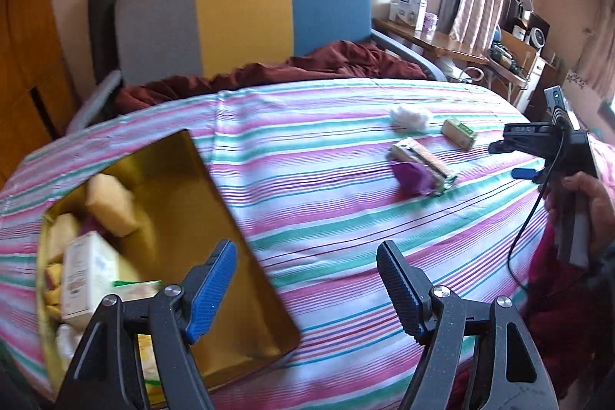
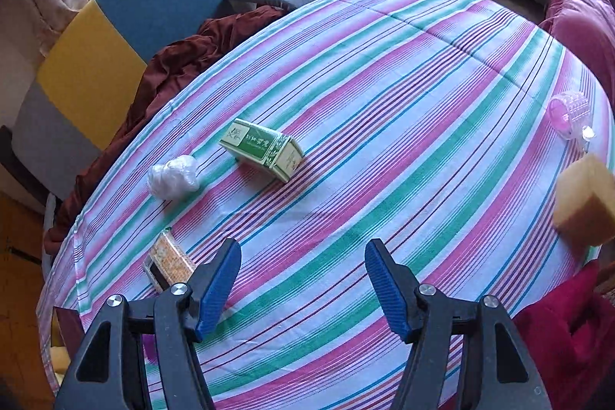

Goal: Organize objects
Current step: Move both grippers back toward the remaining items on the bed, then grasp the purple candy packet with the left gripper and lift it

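Note:
A yellow box [image 1: 184,187] sits at the left on the striped bedsheet [image 1: 326,210], holding yellow sponges [image 1: 109,206], a white carton [image 1: 90,275] and other small items. My left gripper [image 1: 307,285] is open and empty beside the box's right rim. On the sheet lie a green carton [image 2: 263,148], a white crumpled wad [image 2: 173,177], an orange-patterned packet [image 2: 169,262] and a purple item [image 1: 413,177]. My right gripper [image 2: 303,289] is open and empty above the sheet, near the packet. It also shows in the left wrist view [image 1: 515,145].
A yellow sponge [image 2: 586,202] and a pink clear container [image 2: 570,114] lie at the sheet's right edge. A maroon blanket [image 2: 173,72] and a grey, yellow and blue chair [image 1: 238,14] stand behind. A cluttered wooden desk [image 1: 442,41] stands far right.

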`<action>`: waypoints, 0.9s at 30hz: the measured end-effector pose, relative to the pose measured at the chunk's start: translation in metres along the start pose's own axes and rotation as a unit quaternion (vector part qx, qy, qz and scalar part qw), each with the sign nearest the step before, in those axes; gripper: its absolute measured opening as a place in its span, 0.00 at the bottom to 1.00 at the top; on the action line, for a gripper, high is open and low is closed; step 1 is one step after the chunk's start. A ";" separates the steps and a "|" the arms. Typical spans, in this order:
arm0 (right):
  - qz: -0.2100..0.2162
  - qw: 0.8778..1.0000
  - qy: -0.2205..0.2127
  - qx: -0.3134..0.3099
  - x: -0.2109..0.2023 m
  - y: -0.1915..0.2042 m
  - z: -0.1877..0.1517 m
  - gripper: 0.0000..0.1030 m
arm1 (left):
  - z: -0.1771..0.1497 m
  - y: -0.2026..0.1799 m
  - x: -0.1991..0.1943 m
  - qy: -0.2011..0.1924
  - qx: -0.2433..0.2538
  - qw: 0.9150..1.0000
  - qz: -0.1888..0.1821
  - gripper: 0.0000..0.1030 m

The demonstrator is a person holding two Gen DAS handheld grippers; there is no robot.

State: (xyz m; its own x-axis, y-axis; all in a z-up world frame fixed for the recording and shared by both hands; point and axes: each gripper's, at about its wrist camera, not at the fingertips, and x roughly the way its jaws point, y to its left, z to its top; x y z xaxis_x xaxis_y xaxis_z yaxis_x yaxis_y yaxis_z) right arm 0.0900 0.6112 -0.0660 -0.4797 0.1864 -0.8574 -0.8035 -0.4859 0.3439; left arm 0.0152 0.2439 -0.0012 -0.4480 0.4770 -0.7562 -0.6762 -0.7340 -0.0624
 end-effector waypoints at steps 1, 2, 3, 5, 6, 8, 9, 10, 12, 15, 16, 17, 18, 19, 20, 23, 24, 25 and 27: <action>0.003 1.000 0.002 0.000 0.000 0.000 0.000 0.66 | 0.004 -0.006 0.007 0.006 0.000 1.000 -0.006 0.74; 0.004 1.000 0.002 0.000 0.000 0.000 0.000 0.66 | 0.006 -0.010 0.011 0.011 0.000 1.000 -0.010 0.74; 0.007 1.000 0.004 0.001 -0.001 -0.001 0.000 0.66 | 0.010 -0.016 0.018 0.016 -0.001 1.000 -0.017 0.74; 0.013 1.000 0.011 0.005 0.002 -0.003 0.000 0.66 | 0.015 -0.025 0.029 0.024 0.001 0.999 -0.025 0.74; 0.015 1.000 0.014 0.005 0.003 -0.003 0.000 0.66 | 0.017 -0.029 0.034 0.027 0.004 0.999 -0.027 0.74; 0.019 1.000 0.019 0.004 0.004 -0.002 0.000 0.66 | 0.022 -0.038 0.044 0.034 0.010 0.999 -0.030 0.73; 0.021 1.000 0.021 0.003 0.003 -0.002 0.000 0.66 | 0.025 -0.044 0.049 0.038 0.012 0.999 -0.033 0.73; 0.024 0.999 0.022 0.003 0.003 -0.002 0.000 0.66 | 0.027 -0.046 0.053 0.040 0.014 0.999 -0.034 0.73; 0.030 0.999 0.023 0.004 0.003 -0.003 0.000 0.66 | 0.032 -0.054 0.063 0.044 0.021 0.998 -0.037 0.73; 0.038 0.999 0.023 0.015 0.002 -0.006 0.002 0.66 | 0.039 -0.063 0.079 0.050 0.030 0.998 -0.036 0.73; 0.041 0.999 0.024 0.018 0.002 -0.007 0.002 0.66 | 0.041 -0.066 0.086 0.058 0.029 0.997 -0.037 0.73; 0.044 0.998 0.025 0.021 0.002 -0.008 0.002 0.66 | 0.043 -0.067 0.093 0.065 0.025 0.997 -0.040 0.73; 0.047 0.998 0.027 0.023 0.002 -0.009 0.003 0.66 | 0.045 -0.069 0.099 0.070 0.020 0.996 -0.045 0.73; 0.049 0.998 0.029 0.024 0.003 -0.009 0.003 0.66 | 0.047 -0.071 0.105 0.076 0.014 0.996 -0.050 0.73; 0.051 0.998 0.031 0.024 0.003 -0.009 0.003 0.66 | 0.050 -0.073 0.112 0.081 0.009 0.995 -0.056 0.73; 0.053 0.998 0.033 0.020 0.004 -0.007 0.002 0.66 | 0.060 -0.080 0.125 0.084 -0.003 0.994 -0.064 0.73; 0.053 0.998 0.035 0.019 0.004 -0.006 0.002 0.66 | 0.064 -0.082 0.127 0.081 -0.006 0.994 -0.067 0.73; 0.054 0.998 0.037 0.019 0.005 -0.006 0.002 0.66 | 0.068 -0.083 0.131 0.078 -0.008 0.994 -0.071 0.73; 0.055 0.998 0.040 0.017 0.007 -0.005 0.002 0.66 | 0.075 -0.087 0.142 0.077 -0.016 0.994 -0.074 0.73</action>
State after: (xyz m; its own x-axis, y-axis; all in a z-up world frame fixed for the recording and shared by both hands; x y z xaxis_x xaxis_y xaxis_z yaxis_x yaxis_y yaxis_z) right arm 0.0901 0.6161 -0.0728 -0.5364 0.0639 -0.8415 -0.7603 -0.4694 0.4490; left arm -0.0334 0.4111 -0.0543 -0.2479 0.5031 -0.8279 -0.7083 -0.6772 -0.1995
